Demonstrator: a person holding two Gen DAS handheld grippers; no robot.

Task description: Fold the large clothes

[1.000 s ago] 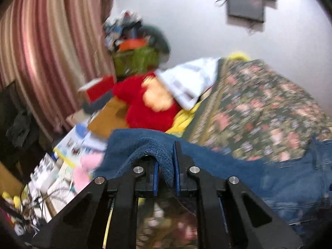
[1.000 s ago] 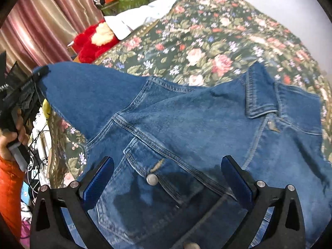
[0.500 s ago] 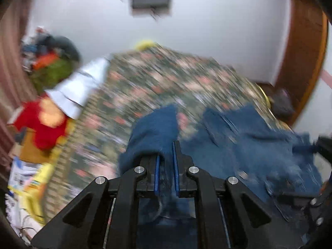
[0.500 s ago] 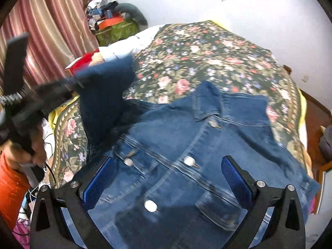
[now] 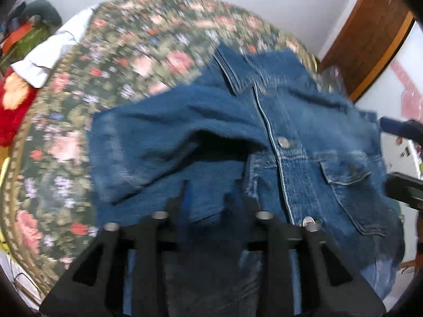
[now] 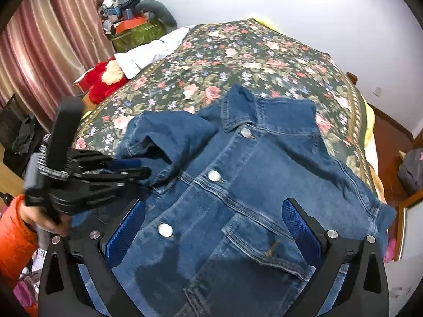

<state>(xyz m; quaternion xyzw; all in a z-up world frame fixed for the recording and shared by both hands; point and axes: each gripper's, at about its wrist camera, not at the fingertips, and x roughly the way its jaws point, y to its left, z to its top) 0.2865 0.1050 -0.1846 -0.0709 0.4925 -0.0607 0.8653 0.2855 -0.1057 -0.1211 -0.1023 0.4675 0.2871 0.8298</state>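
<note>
A blue denim jacket (image 6: 251,185) lies front up on the floral bedspread (image 6: 251,52), buttons closed. Its left sleeve (image 6: 169,137) is folded in across the chest; it also shows in the left wrist view (image 5: 164,132). My left gripper (image 5: 205,195) hovers just over the sleeve's cuff with its jaws parted and nothing between them; it shows from the side in the right wrist view (image 6: 142,167). My right gripper (image 6: 211,224) is wide open above the jacket's lower front, holding nothing.
A red plush toy (image 6: 105,79) and a white pillow (image 6: 148,52) lie at the bed's left edge. Striped curtains (image 6: 47,52) and a cluttered green box (image 6: 134,33) stand beyond. A wooden door (image 5: 370,39) is on the right.
My left gripper carried the sleeve from the bed's left side across onto the jacket's chest, then opened and let it go. The right gripper stayed open and backed off a little.
</note>
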